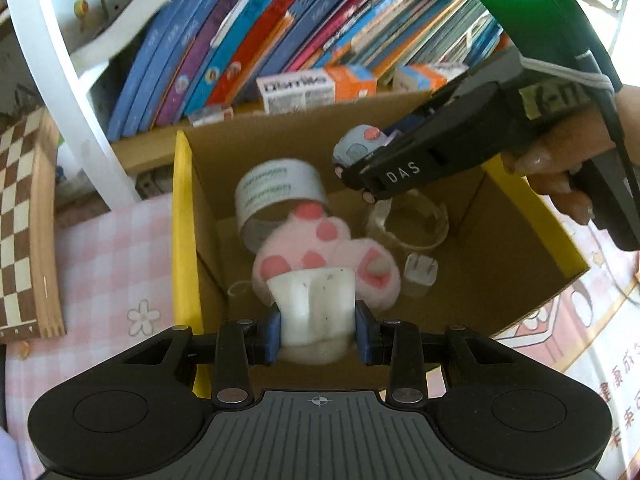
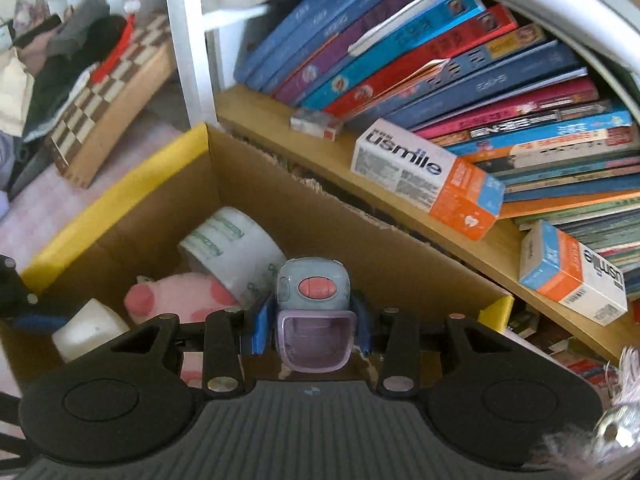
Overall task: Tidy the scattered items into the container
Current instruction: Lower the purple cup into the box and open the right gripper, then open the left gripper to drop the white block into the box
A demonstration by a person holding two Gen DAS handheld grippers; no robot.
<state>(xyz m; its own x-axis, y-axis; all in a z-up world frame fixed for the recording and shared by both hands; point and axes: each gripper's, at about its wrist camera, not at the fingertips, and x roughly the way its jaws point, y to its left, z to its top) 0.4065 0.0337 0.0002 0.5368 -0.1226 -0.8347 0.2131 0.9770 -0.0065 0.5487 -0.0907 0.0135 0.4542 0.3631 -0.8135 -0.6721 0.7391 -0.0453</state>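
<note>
Your left claw [image 1: 318,330] is clamped on a white cup [image 1: 314,300], held over the near edge of the cardboard box [image 1: 532,216]. Your right claw [image 2: 310,330] grips a small grey-and-lilac toy [image 2: 312,292] above the same box. Inside lie a pink spotted plush [image 1: 320,240], a tape roll [image 1: 276,188], a clear ring [image 1: 412,220] and a plug [image 1: 420,272]. Books [image 2: 440,60] fill the shelf behind.
</note>
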